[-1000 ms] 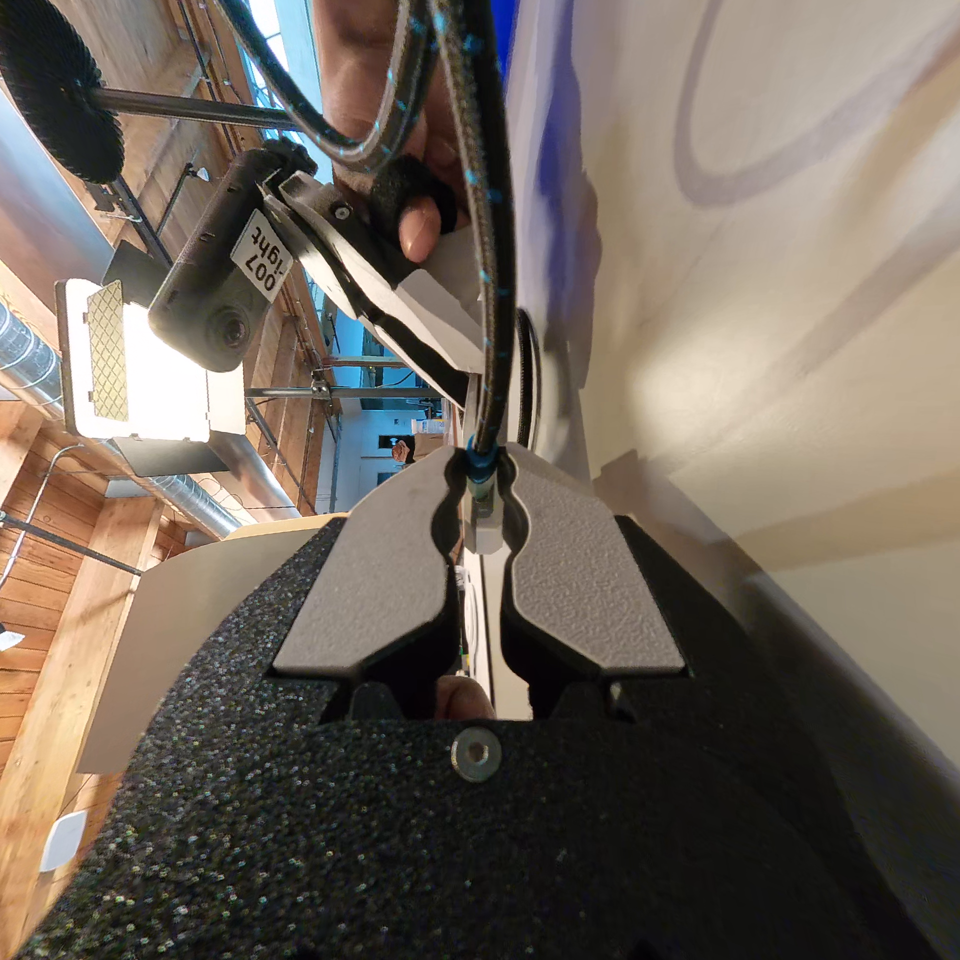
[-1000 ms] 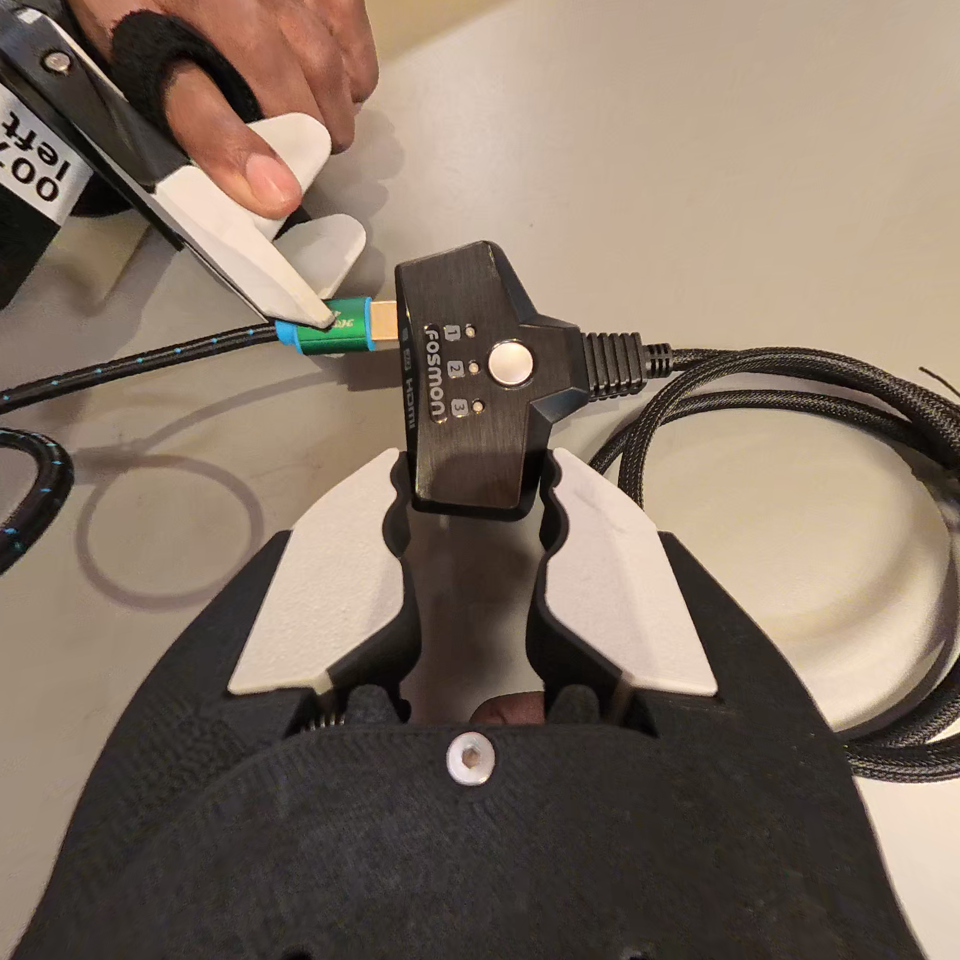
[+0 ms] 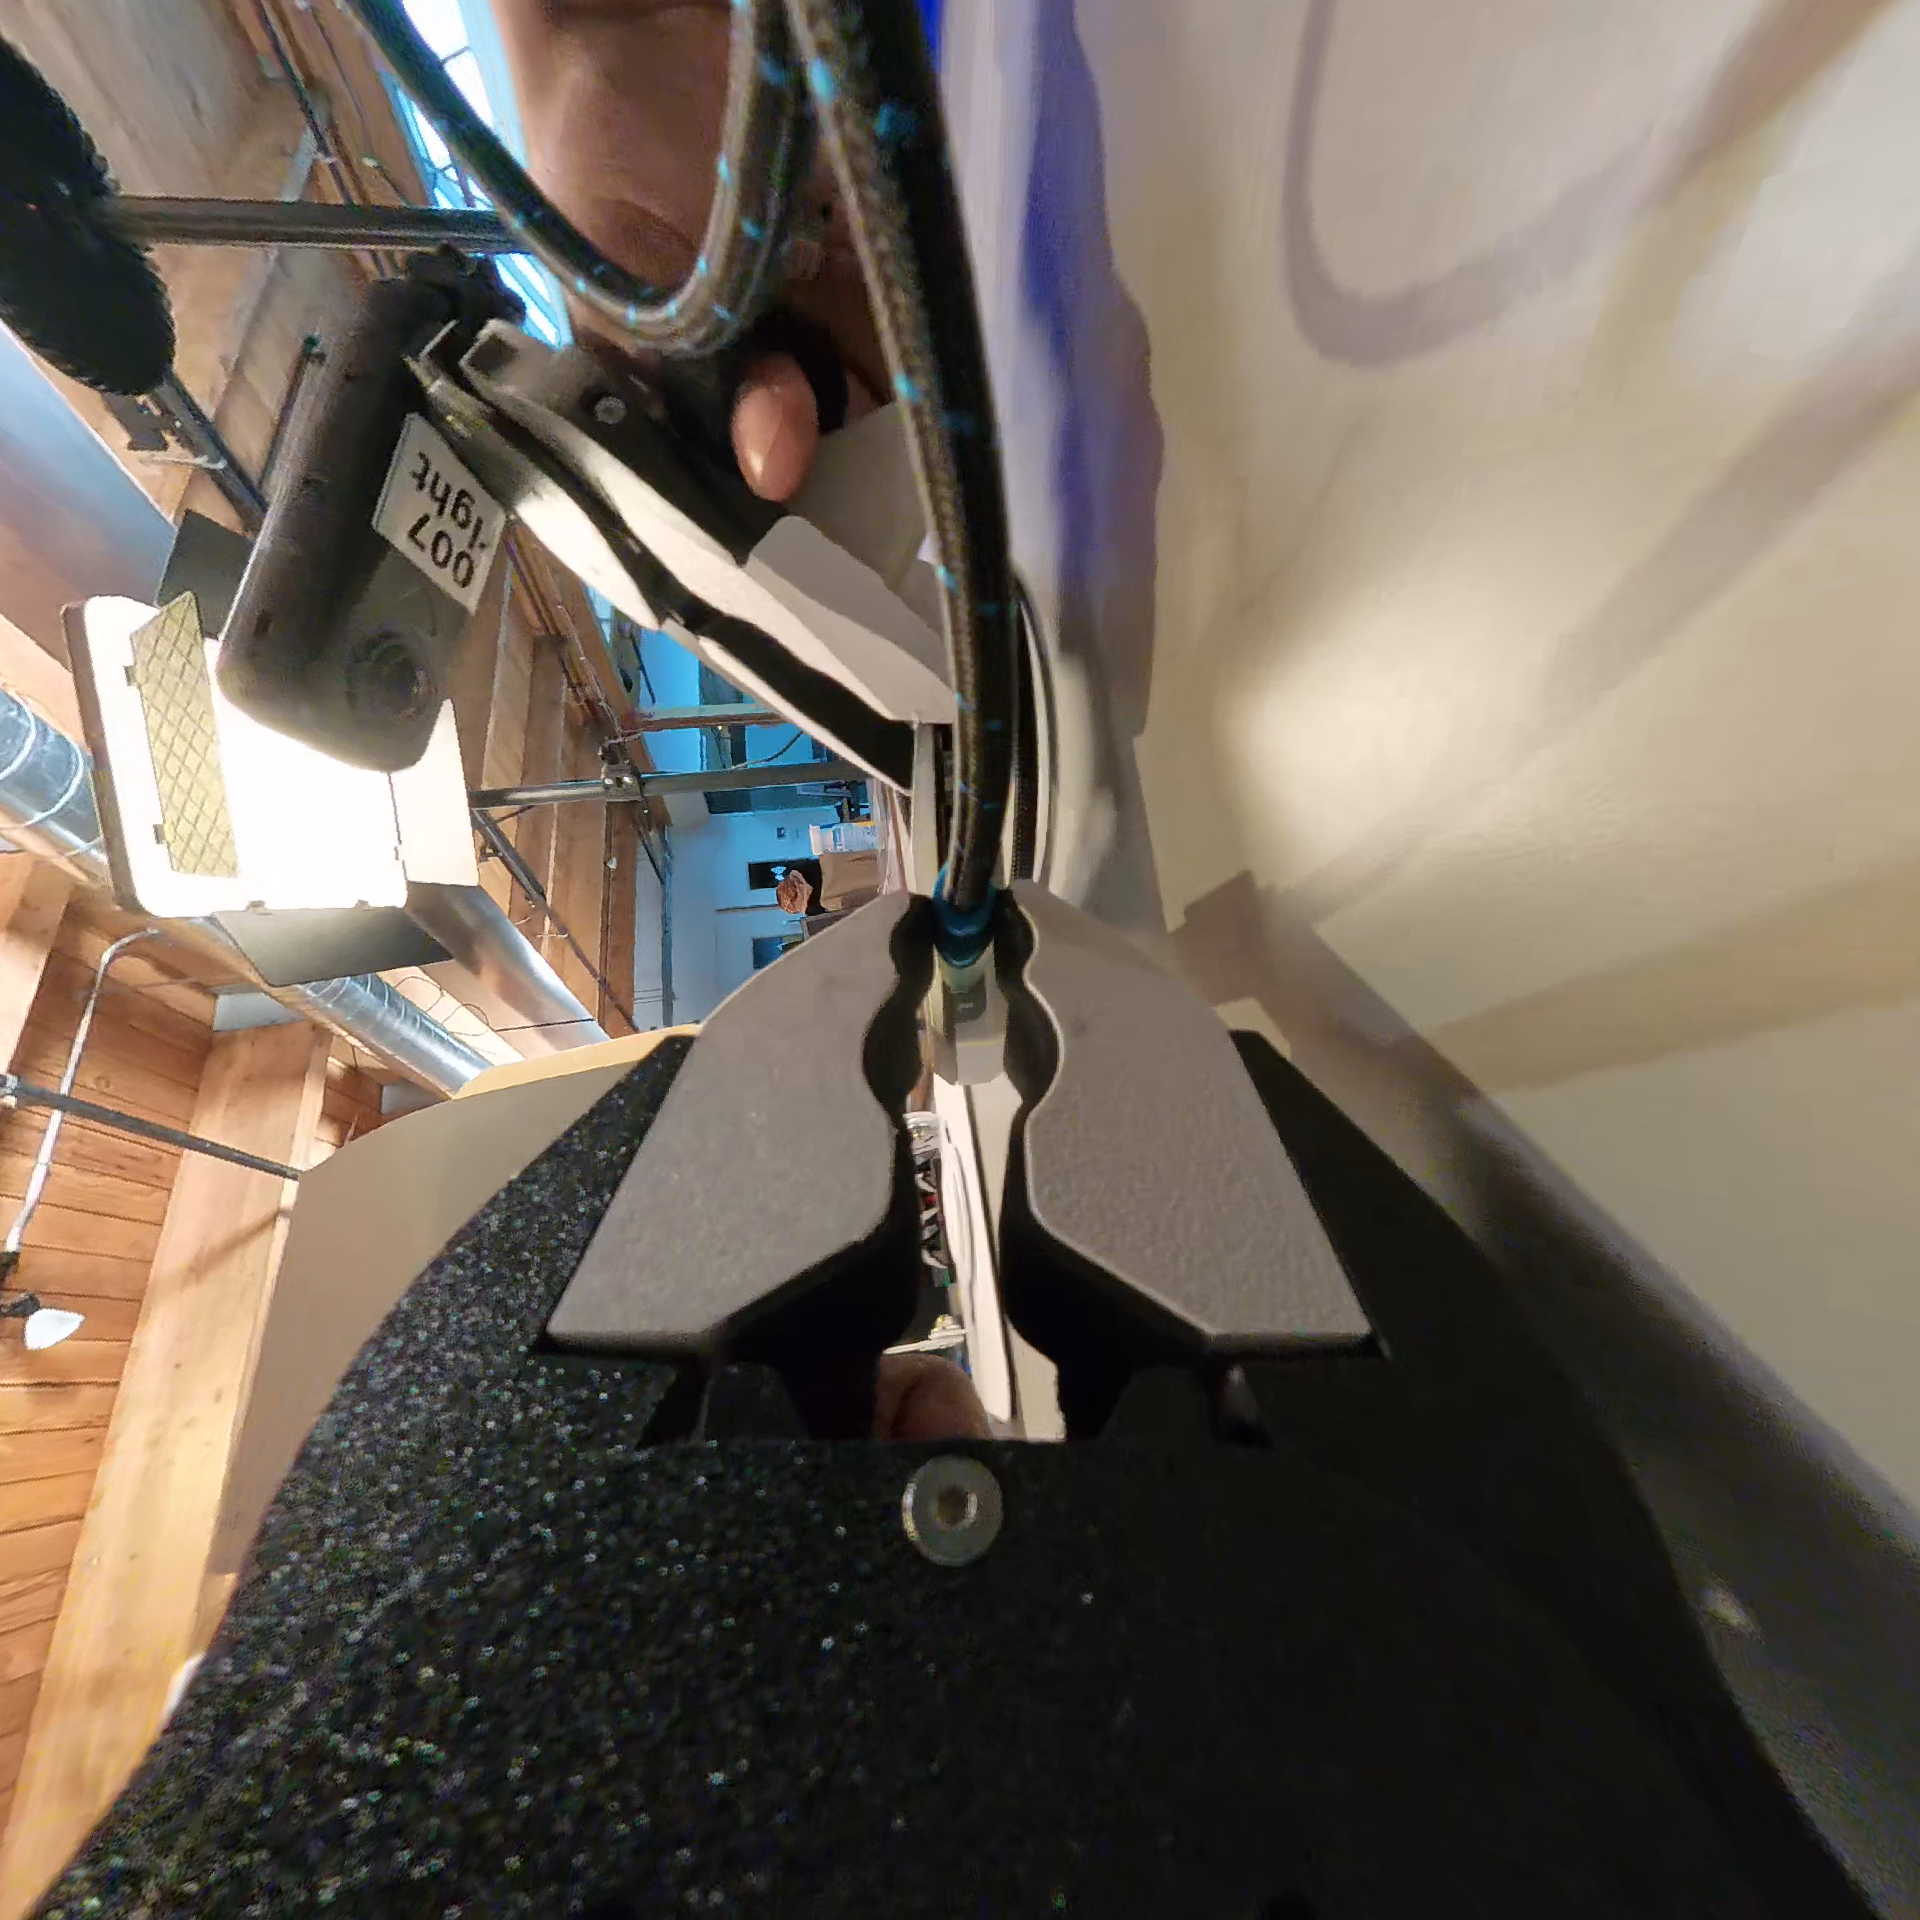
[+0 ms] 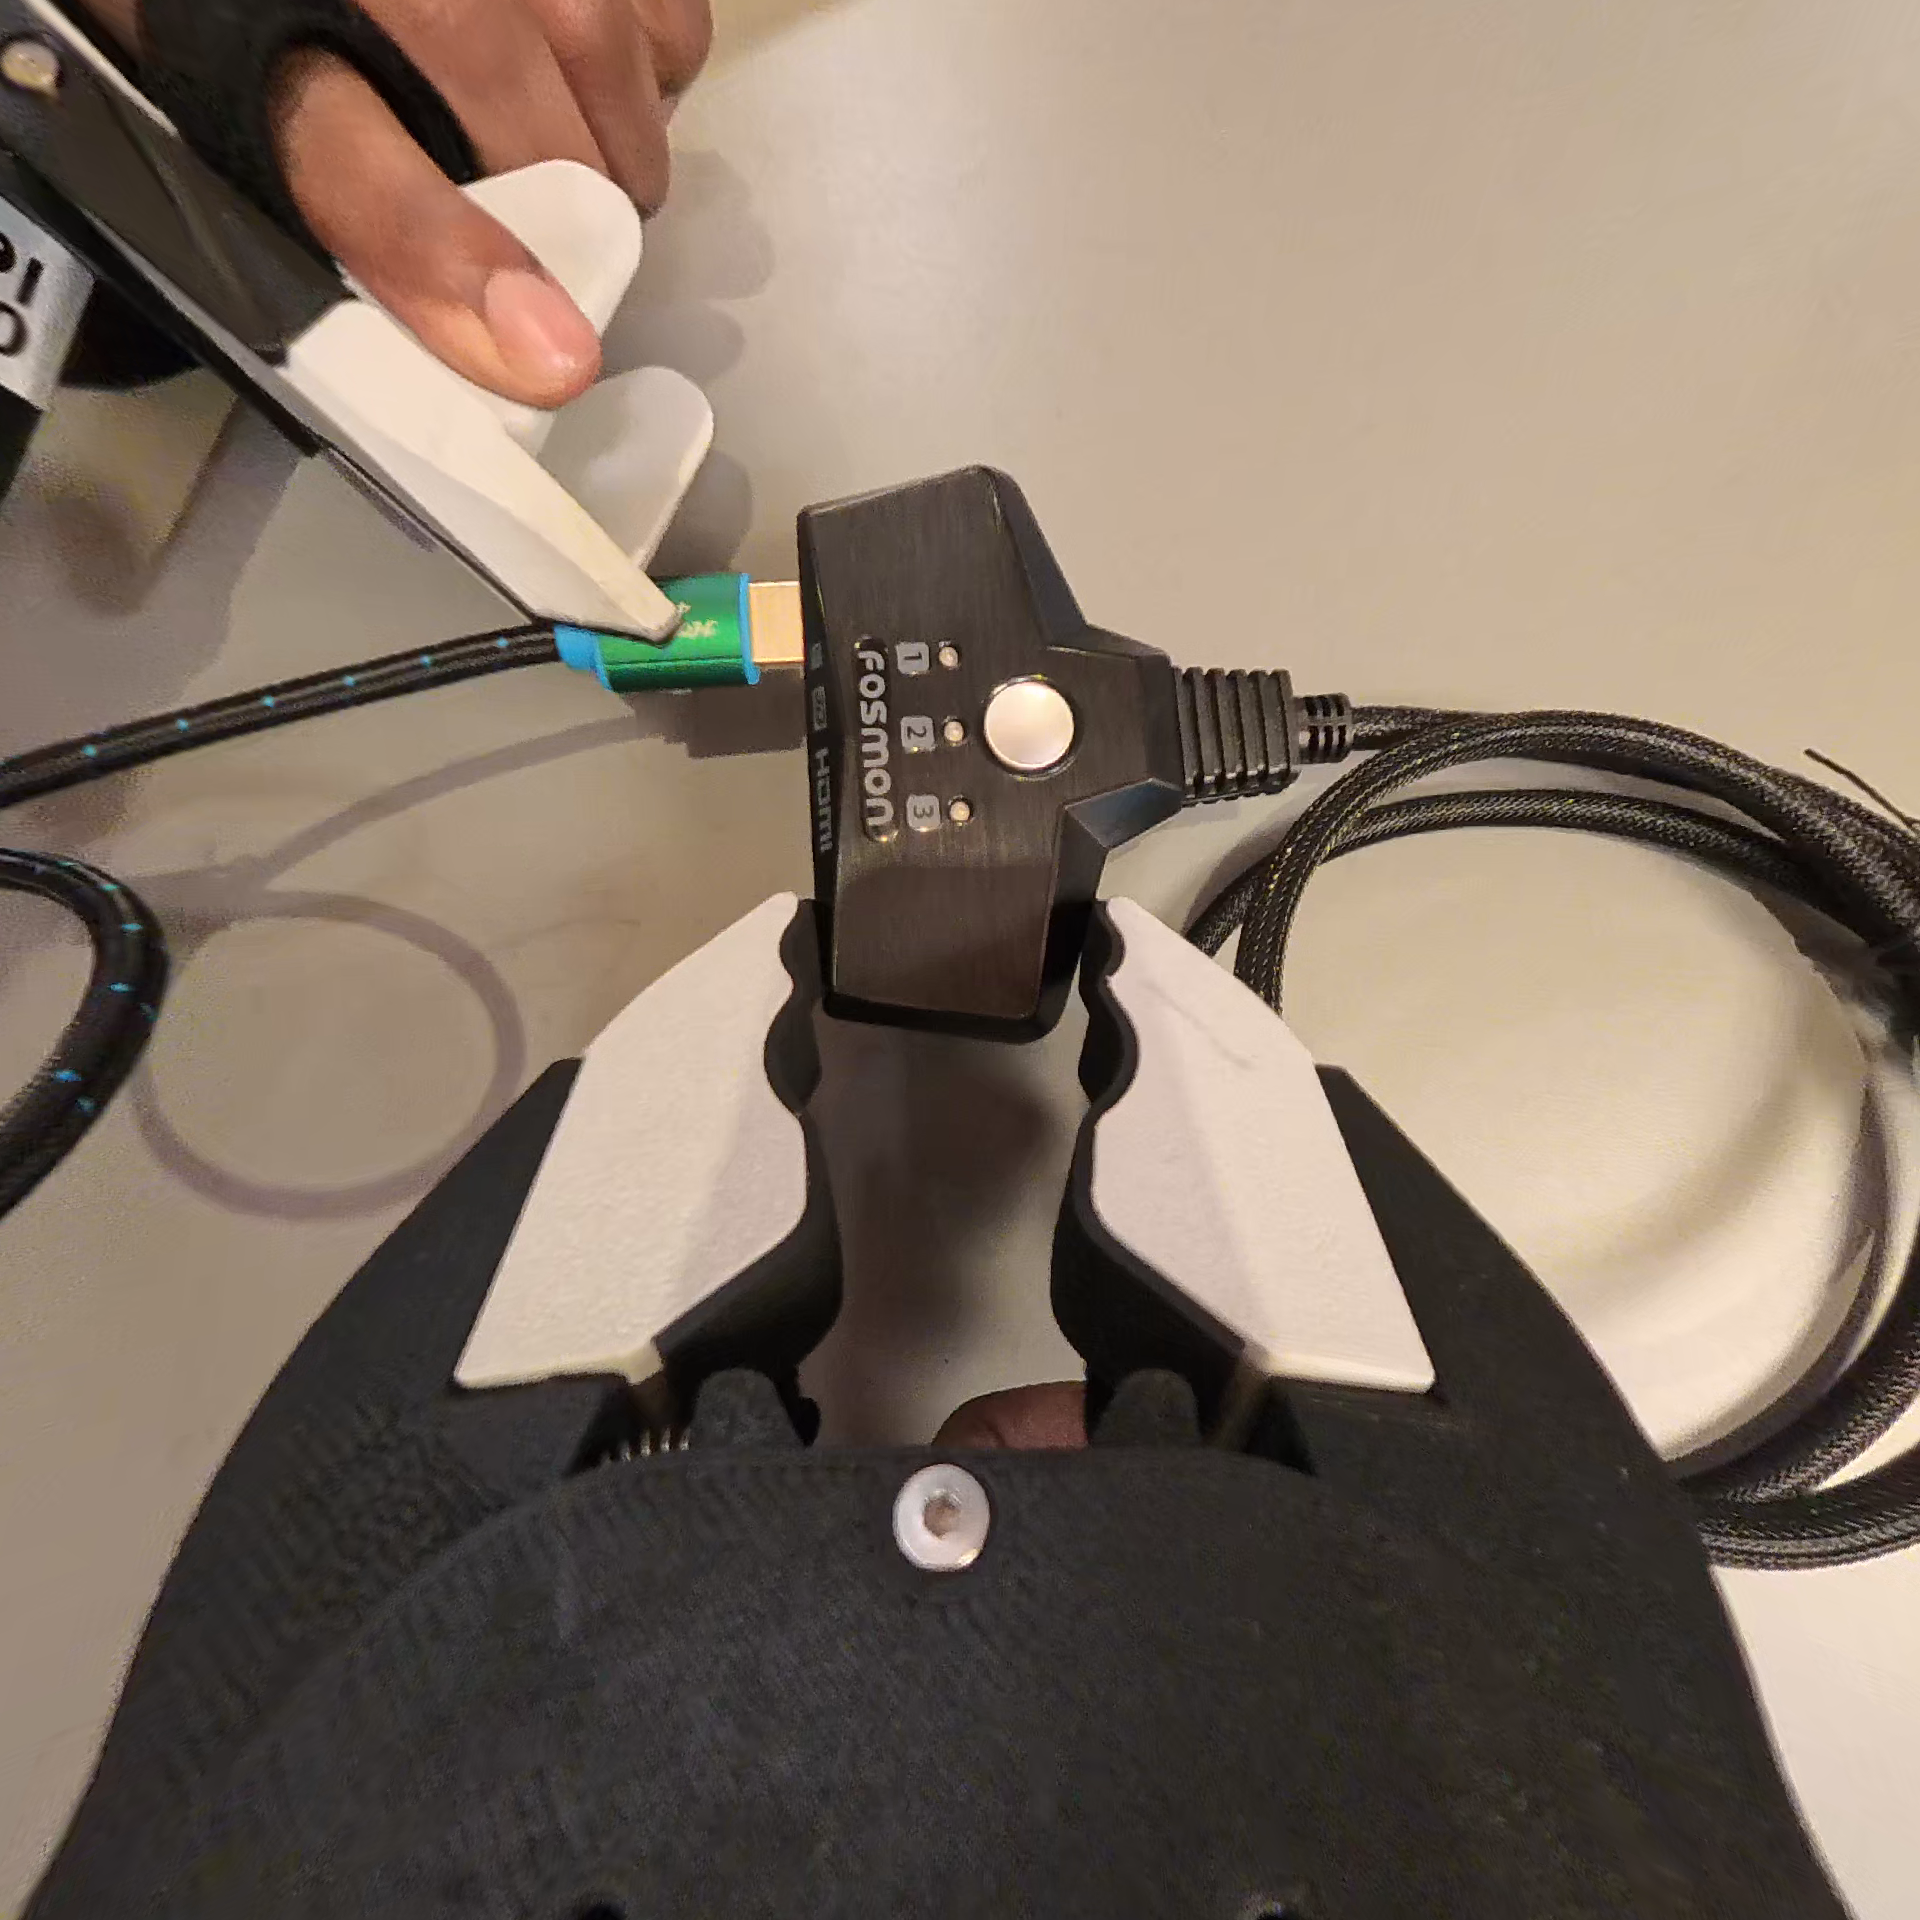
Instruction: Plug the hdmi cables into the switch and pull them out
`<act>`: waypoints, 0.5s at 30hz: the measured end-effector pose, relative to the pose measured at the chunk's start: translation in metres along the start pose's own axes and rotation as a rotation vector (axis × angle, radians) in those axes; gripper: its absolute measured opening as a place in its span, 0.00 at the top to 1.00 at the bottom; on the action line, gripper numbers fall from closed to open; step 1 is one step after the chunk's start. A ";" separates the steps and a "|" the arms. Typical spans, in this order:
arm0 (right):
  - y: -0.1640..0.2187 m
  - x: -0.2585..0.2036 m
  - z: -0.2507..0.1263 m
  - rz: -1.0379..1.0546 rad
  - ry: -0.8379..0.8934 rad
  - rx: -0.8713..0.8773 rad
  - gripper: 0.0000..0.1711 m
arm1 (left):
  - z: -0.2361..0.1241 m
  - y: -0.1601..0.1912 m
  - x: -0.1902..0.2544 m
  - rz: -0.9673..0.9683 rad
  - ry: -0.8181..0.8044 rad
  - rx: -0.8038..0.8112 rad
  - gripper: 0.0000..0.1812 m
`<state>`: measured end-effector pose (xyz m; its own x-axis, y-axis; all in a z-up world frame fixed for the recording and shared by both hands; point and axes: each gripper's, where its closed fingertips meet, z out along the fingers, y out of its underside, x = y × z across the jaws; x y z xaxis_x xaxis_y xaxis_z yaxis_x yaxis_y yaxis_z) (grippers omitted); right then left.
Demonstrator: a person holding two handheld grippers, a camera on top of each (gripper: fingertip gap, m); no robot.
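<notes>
Switch: black brushed-metal HDMI switch [image 4: 956, 748], frame centre; ports face left, long axis vertical.
Plug: green metal HDMI plug [image 4: 665, 649], gold tip horizontal, partly inserted.
Writing: printed markings, numbered lights.
Right gripper [image 4: 940, 935]: clamps switch.
Left gripper [image 3: 961, 935]: clamps plug.

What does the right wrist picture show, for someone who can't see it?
The right hand-held gripper clamps a black HDMI switch on a beige table. The left hand-held gripper holds a green HDMI plug, its gold tip at the switch's side port.
</notes>
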<state>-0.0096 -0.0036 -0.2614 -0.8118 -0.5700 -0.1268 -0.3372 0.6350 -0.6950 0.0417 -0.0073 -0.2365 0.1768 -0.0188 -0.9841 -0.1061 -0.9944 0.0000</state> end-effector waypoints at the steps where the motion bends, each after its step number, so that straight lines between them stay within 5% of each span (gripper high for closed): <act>1: 0.000 0.000 0.000 -0.002 -0.005 0.006 0.72 | 0.000 0.000 -0.001 -0.024 -0.001 0.007 0.94; 15: -0.002 -0.003 0.003 -0.005 -0.019 0.029 0.71 | -0.002 0.004 -0.004 0.012 -0.024 -0.011 0.94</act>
<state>-0.0052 -0.0050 -0.2615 -0.8006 -0.5834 -0.1367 -0.3275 0.6170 -0.7156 0.0424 -0.0117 -0.2322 0.1520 -0.0283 -0.9880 -0.0972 -0.9952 0.0136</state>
